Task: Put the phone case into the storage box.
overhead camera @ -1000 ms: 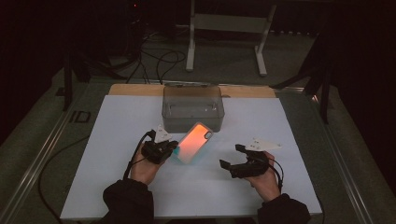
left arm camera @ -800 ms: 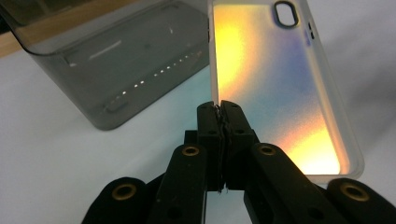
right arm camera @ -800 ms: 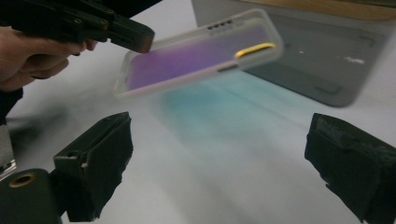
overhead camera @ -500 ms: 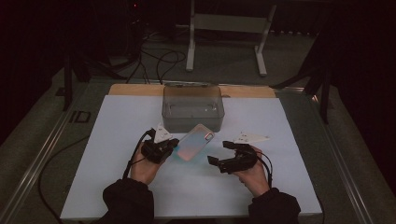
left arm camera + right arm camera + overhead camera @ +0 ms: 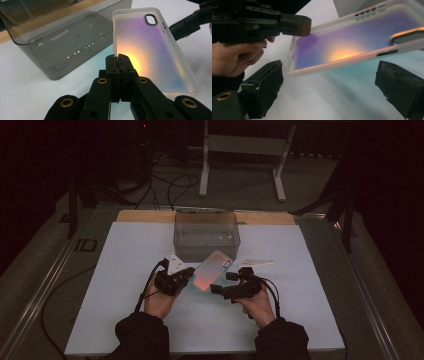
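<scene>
Dark room; white tabletop [image 5: 125,270]

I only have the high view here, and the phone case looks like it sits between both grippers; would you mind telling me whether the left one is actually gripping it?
Observer: Yes. In the left gripper view, the left gripper is shut on the long edge of the phone case.
Operator: Thank you. Has the right one closed on it too?
Observer: No. The right gripper is open, its fingers spread below the case's other long edge.
Operator: Is the case lying flat on the table?
Observer: No, it is held tilted, above the white surface.
</scene>
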Motion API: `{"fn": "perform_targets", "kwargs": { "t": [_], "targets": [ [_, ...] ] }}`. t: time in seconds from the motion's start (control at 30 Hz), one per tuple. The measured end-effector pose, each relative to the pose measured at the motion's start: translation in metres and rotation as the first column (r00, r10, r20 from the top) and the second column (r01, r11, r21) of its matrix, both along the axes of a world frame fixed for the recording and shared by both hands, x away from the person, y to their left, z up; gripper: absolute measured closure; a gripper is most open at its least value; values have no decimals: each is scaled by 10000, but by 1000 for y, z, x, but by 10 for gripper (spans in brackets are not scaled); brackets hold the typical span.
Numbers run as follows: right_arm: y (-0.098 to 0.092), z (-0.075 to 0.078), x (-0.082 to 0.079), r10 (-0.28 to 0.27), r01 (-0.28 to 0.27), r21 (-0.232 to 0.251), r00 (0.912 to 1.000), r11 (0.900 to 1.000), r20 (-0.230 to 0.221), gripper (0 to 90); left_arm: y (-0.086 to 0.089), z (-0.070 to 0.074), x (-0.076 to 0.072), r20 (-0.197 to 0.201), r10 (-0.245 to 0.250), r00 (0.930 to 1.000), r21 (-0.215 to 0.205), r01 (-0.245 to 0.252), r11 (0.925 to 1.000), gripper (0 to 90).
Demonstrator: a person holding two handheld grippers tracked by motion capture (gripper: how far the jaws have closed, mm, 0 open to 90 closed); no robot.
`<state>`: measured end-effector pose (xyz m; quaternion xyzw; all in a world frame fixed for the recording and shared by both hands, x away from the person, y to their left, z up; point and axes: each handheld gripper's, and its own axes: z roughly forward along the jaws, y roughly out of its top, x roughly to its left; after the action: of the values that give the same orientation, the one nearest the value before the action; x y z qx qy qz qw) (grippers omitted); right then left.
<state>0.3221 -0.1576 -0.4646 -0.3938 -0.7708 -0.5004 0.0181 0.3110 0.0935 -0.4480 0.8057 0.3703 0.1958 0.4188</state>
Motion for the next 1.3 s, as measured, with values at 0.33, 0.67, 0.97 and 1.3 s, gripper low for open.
{"fn": "perform_targets", "kwargs": {
  "t": [0.33,0.67,0.97,1.3],
  "targets": [
    [7,3,4,-539,563,305,9957,9979,-751,303,-6,-1,-1,57,56,10000,-158,-55,9999,893],
    [5,7,4,-984,1020,296,9894,9943,-1065,547,-15,-8,-3,-39,214,9998,-6,-214,9998,894],
    [4,15,4,-1174,1221,471,9888,9914,-923,694,-20,-12,-6,-157,410,9990,-208,-413,9989,893],
    [11,23,4,-1885,1899,163,9799,9817,-651,782,-23,-15,-11,-334,744,9967,-540,-762,9956,890]
  ]
}}
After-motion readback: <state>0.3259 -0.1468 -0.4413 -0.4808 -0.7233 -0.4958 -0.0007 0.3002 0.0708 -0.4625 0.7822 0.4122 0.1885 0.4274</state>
